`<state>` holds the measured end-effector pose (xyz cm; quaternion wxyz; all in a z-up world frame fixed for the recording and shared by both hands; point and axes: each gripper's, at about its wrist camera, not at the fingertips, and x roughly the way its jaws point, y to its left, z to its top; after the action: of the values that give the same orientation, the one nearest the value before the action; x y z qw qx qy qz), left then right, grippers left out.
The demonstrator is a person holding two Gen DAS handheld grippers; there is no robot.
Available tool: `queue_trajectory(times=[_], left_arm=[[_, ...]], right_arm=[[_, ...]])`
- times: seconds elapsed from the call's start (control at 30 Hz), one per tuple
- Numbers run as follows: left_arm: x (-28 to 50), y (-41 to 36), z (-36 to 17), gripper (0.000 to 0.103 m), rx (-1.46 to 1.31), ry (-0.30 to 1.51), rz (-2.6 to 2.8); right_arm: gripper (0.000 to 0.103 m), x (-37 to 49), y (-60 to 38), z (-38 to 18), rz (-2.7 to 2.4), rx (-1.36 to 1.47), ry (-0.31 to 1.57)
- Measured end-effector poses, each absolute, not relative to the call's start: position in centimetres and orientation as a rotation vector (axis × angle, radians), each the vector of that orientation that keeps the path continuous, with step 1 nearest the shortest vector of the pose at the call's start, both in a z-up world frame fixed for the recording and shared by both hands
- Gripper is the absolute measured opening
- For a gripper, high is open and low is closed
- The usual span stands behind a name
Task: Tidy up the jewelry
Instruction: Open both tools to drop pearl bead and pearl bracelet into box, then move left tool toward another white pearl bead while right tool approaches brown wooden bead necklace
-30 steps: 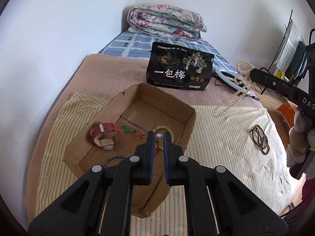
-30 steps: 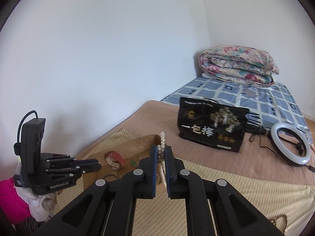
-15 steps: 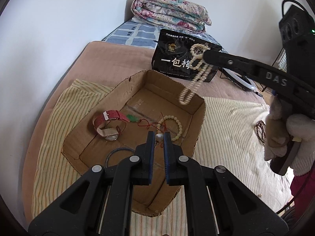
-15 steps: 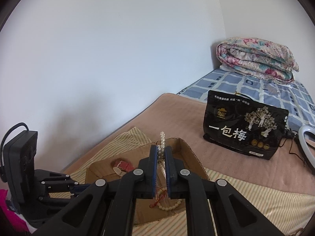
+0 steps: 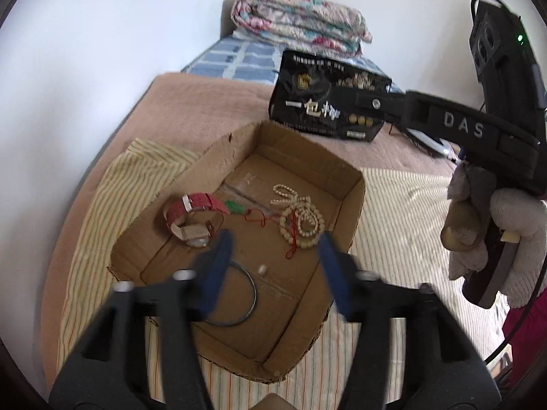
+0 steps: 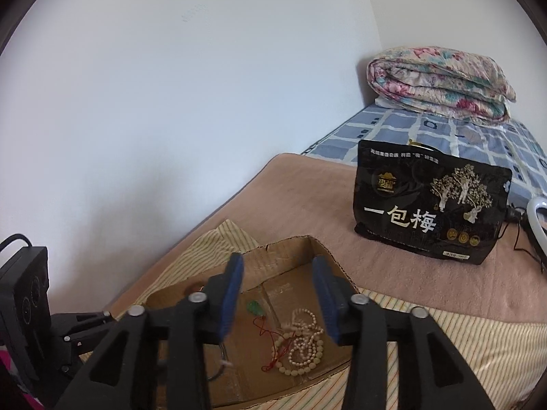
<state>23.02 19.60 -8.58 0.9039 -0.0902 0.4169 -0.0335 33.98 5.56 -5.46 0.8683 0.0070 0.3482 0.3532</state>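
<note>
While both tilt down over the cardboard box (image 5: 355,184), the left claw (image 5: 273,259) and right claw (image 6: 278,290) are opening (nothing between them).

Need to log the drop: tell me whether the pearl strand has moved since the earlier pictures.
Yes. The pearl strand went from the right gripper's jaws down onto the cardboard box floor; jaws opening, empty.

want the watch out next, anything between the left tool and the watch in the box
Nothing visible blocks it. The left tool, its jaws opening and empty, hangs over the box, whose top is open. The watch lies bare on the box floor, apart from the beads and the bangle.
</note>
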Motion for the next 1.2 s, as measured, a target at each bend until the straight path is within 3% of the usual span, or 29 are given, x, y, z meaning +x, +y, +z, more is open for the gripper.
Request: queue_trajectory(times=[0.27, 0.53, 0.9, 1.2], left_arm=[[22.9, 19.2, -7.5, 0.057, -0.185, 0.842, -0.062], [22.1, 17.6, -6.3, 0.057, -0.140, 0.810, -0.063], [20.9, 15.4, -4.2, 0.057, -0.090, 0.745, -0.071], [19.9, 12.0, -2.7, 0.057, -0.052, 0.688, -0.107]], right_arm=[[0.085, 33.2, 3.3, -4.1, 0.657, 0.004, 0.698], [0.087, 32.1, 2.2, -2.6, 0.634, -0.016, 0.665], [0.103, 29.8, -0.3, -0.3, 0.575, -0.052, 0.621], [0.103, 27.6, -5.6, 1.6, 0.515, -0.030, 0.599]])
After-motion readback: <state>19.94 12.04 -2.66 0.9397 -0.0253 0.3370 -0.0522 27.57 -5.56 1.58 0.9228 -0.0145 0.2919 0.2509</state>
